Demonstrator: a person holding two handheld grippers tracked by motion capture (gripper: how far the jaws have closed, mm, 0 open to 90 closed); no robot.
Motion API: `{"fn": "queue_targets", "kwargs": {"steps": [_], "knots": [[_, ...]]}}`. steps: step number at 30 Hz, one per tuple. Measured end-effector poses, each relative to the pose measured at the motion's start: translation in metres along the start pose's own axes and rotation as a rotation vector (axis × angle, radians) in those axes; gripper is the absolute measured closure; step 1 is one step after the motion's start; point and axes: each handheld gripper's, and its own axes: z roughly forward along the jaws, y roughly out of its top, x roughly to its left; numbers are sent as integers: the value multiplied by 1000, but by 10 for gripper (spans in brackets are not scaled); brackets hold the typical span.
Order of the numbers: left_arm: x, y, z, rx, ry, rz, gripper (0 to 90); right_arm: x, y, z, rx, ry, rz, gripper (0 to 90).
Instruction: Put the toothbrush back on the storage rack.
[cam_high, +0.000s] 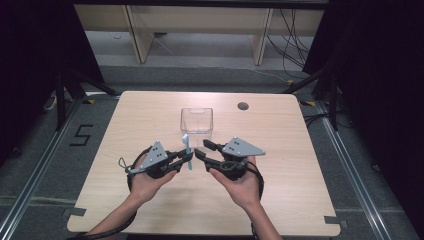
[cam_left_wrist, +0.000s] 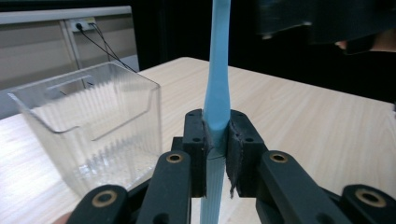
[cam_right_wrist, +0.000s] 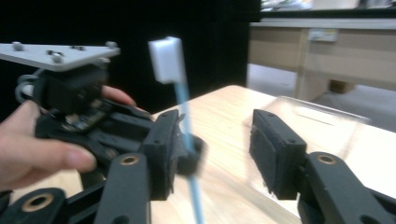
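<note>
Currently, at frame centre, the left gripper (cam_high: 186, 157) clamps the blue toothbrush (cam_high: 187, 148) by its handle, head upward. The right gripper (cam_high: 200, 148) stands released beside it. Handover appears complete; next move likely calls for lowering it into the clear plastic container (cam_high: 196, 121) above.

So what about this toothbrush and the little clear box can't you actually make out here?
- Toothbrush: in the left gripper view its head is cut off by the top edge.
- In the right gripper view its handle is blurred, the lower end cut off by the bottom edge.
- Clear box: in the right gripper view, half hidden behind the right gripper.
</note>
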Motion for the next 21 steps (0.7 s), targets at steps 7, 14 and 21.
{"fn": "queue_targets", "kwargs": {"steps": [7,14,21], "knots": [[10,7,-4,-29,37,17,784,-30,-21,-36,-4,-122,47,474],[19,10,-11,-56,71,20,784,-52,-56,-54,36,-265,61,453],[25,14,-17,-93,85,9,783,-65,-83,-61,28,-383,104,462]]}}
